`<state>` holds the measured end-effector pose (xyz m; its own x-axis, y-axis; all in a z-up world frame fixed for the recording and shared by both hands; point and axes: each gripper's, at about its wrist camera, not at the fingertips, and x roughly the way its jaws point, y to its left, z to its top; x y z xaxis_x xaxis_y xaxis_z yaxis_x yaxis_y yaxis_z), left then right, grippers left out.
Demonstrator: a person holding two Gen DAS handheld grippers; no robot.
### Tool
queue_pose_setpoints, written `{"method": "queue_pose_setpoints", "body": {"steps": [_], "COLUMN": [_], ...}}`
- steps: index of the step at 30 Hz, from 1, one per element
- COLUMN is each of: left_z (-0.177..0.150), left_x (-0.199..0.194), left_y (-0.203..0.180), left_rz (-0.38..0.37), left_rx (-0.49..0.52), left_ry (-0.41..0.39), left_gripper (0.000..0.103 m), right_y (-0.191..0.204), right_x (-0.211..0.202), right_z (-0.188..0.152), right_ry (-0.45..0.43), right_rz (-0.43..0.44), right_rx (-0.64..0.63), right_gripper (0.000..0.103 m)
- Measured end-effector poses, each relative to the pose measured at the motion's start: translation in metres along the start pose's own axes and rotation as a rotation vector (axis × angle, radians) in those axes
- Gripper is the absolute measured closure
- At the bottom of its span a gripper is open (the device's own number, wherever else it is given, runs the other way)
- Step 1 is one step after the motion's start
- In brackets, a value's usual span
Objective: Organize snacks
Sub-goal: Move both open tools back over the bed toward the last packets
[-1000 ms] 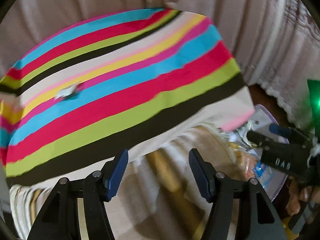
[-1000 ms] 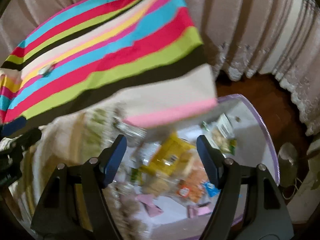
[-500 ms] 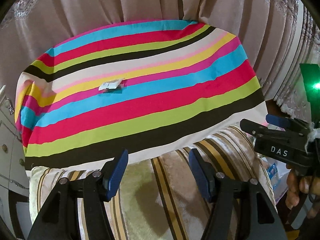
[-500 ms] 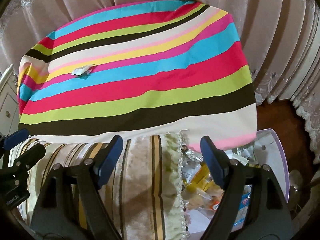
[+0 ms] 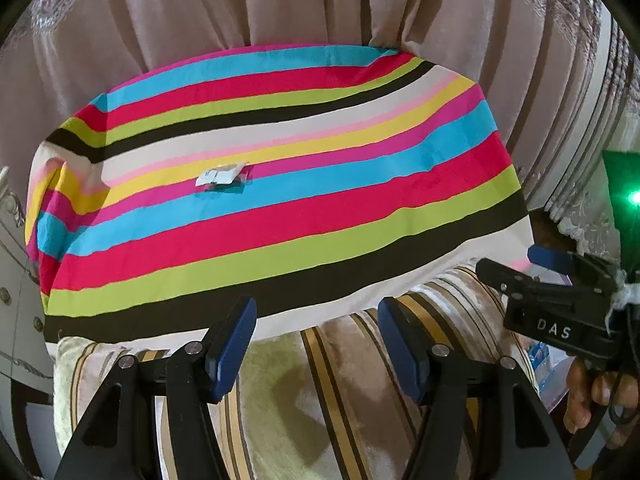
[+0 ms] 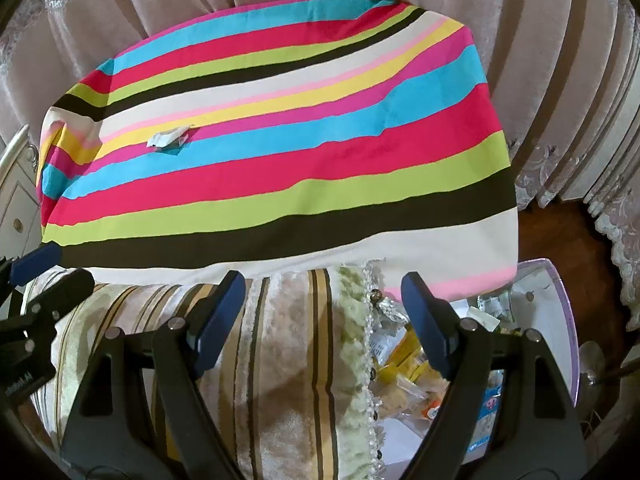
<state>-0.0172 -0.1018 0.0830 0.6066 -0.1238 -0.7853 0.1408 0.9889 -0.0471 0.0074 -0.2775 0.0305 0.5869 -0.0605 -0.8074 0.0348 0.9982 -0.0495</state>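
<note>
Beyond both pairs of blue-padded fingers lies a table under a striped cloth (image 5: 280, 216), banded in blue, red, green, black, cream, yellow and pink, with beige curtains (image 5: 304, 4) hanging behind it. On the cloth, toward its far left part, rests one small white packet (image 5: 221, 174), alone on the yellow and pink bands; the right wrist view shows the same packet (image 6: 170, 138) crumpled and slightly raised at one end.

At the near edge of the cloth a striped velvet cushion (image 5: 320, 400) in beige, gold and brown fills the space under both grippers. Only the right wrist view shows the cushion's fringed, beaded edge (image 6: 370, 360) and, to the right of it and below the cloth's right corner, a white tray with a lilac rim (image 6: 568, 320) holding a loose heap of snack packets (image 6: 404, 360), yellow, orange and clear wrappers among them. The left wrist view catches just a sliver of that tray at its right edge.

The left gripper (image 5: 316, 344) points down at the cushion, its jaws moderately apart with nothing between them. The right gripper (image 6: 320, 312) is angled down likewise over the cushion's fringe; its jaws have just been opening and stand wide, nothing between them. The left view shows the right gripper from the side, marked "DAS", with the person's fingers (image 5: 580, 396) curled round its handle and a green light (image 5: 634, 198) glowing above. The right view shows the tip of the left gripper at its left edge, beside the cloth's near-left corner.
</note>
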Motion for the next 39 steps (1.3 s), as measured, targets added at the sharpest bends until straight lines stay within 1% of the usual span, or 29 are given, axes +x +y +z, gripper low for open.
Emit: {"method": "queue_pose_setpoints", "body": {"steps": [2, 5, 6, 9, 18, 22, 24, 25, 26, 27, 28, 30, 31, 33, 34, 36, 39], "left_z": [0.001, 0.000, 0.000, -0.002, -0.001, 0.001, 0.003, 0.003, 0.004, 0.004, 0.004, 0.003, 0.003, 0.005, 0.006, 0.007, 0.008], "left_x": [0.005, 0.010, 0.013, 0.021, 0.028, 0.043, 0.049, 0.049, 0.042, 0.037, 0.029, 0.023, 0.022, 0.025, 0.024, 0.017, 0.009], "left_y": [0.006, 0.018, 0.025, 0.037, 0.081, 0.100, 0.109, 0.113, 0.118, 0.119, 0.120, 0.122, 0.123, 0.128, 0.128, 0.127, 0.125], "left_rz": [-0.001, 0.026, 0.021, 0.020, 0.019, 0.018, 0.007, -0.002, -0.025, -0.031, -0.027, -0.025, -0.025, -0.029, -0.036, -0.035, -0.058], "left_rx": [-0.015, -0.039, -0.065, -0.098, -0.192, -0.238, -0.261, -0.277, -0.294, -0.295, -0.289, -0.283, -0.288, -0.311, -0.315, -0.311, -0.314], "left_ry": [0.012, 0.013, 0.018, 0.039, 0.027, 0.042, 0.045, 0.046, 0.026, 0.006, -0.016, -0.032, -0.032, -0.012, -0.019, -0.044, -0.054], "left_gripper": [0.039, 0.039, 0.039, 0.039, 0.039, 0.039, 0.039, 0.039, 0.039, 0.039, 0.039, 0.039, 0.039, 0.039, 0.039, 0.039, 0.039], "right_y": [0.000, 0.005, 0.008, 0.011, 0.031, 0.039, 0.047, 0.049, 0.054, 0.058, 0.062, 0.071, 0.075, 0.076, 0.075, 0.071, 0.065], "right_x": [0.003, 0.006, 0.007, 0.011, 0.014, 0.020, 0.023, 0.021, 0.013, 0.006, -0.001, -0.010, -0.009, -0.005, -0.004, -0.007, -0.022], "right_z": [-0.001, -0.003, -0.004, -0.003, 0.007, 0.014, 0.023, 0.026, 0.031, 0.034, 0.035, 0.032, 0.030, 0.024, 0.022, 0.019, 0.018], "right_ry": [0.012, 0.017, 0.020, 0.024, 0.001, 0.008, 0.018, 0.016, -0.007, -0.029, -0.048, -0.074, -0.072, -0.041, -0.032, -0.034, -0.056], "right_rz": [0.000, 0.015, 0.018, 0.027, 0.009, 0.011, -0.009, -0.013, -0.005, 0.005, 0.007, -0.004, 0.001, 0.019, 0.021, 0.011, 0.005], "right_rx": [0.004, -0.004, -0.007, 0.001, -0.028, -0.026, -0.037, -0.038, -0.038, -0.041, -0.048, -0.070, -0.079, -0.086, -0.081, -0.063, -0.048], "right_gripper": [0.021, 0.021, 0.021, 0.021, 0.021, 0.021, 0.021, 0.021, 0.021, 0.020, 0.018, 0.013, 0.013, 0.013, 0.013, 0.013, 0.013]}}
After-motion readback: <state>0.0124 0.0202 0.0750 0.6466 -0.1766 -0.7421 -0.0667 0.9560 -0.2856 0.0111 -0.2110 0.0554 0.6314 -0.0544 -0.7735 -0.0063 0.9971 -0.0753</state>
